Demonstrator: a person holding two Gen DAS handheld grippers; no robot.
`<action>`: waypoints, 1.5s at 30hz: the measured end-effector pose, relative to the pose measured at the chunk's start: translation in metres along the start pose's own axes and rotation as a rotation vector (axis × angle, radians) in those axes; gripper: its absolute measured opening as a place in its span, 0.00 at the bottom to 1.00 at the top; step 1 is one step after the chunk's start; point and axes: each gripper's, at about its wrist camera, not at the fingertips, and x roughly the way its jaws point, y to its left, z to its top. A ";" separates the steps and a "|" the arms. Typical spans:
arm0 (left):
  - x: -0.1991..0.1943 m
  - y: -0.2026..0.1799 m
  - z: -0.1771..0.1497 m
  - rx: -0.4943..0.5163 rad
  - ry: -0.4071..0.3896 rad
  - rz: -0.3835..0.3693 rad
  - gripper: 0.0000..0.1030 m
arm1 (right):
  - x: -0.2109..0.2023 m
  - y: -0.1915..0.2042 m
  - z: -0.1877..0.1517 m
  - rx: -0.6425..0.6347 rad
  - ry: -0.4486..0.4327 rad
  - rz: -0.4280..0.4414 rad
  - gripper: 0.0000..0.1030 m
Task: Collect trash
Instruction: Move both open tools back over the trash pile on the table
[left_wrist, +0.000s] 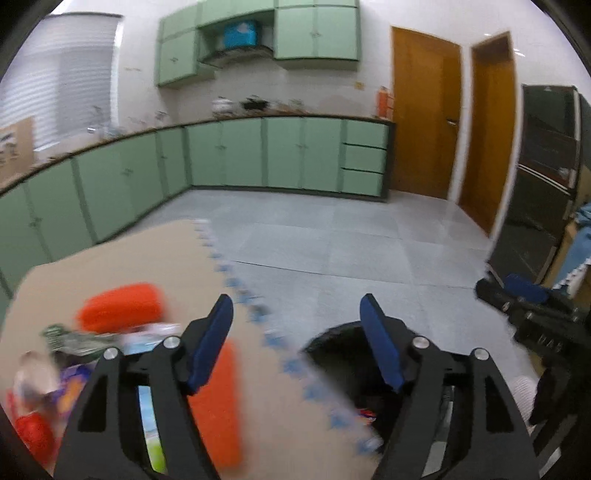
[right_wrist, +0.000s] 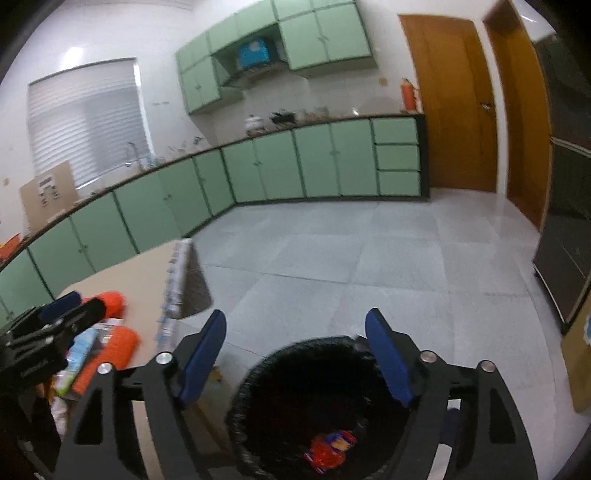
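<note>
Both claws stood spread with nothing between the pads: right gripper (right_wrist: 295, 354) hung over the black bin (right_wrist: 258, 387), left gripper (left_wrist: 297, 343) straddled the table edge beside it. One red-orange wrapper (right_wrist: 328, 448) already lay in the bin bottom. The rest of the trash sat on the tan table (left_wrist: 147, 251): an orange packet (left_wrist: 122, 310) further back, a second orange packet (left_wrist: 218, 410) just by the left claw's own left finger, a pale carton (right_wrist: 79, 354) and other wrappers in a loose pile. My read: next step was another pick, so swing left over the pile, take one piece by its edge, clear the rim before letting go. Left view was motion-smeared; pile items there were unreadable, and the bin was half cut off by the fingers.
</note>
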 end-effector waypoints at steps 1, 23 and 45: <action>-0.011 0.011 -0.004 -0.009 -0.006 0.032 0.69 | -0.002 0.011 0.000 -0.009 -0.008 0.025 0.77; -0.088 0.140 -0.094 -0.219 0.071 0.239 0.86 | -0.002 0.171 -0.060 -0.229 0.060 0.283 0.79; -0.062 0.134 -0.097 -0.258 0.124 0.194 0.91 | 0.003 0.170 -0.059 -0.244 0.082 0.269 0.79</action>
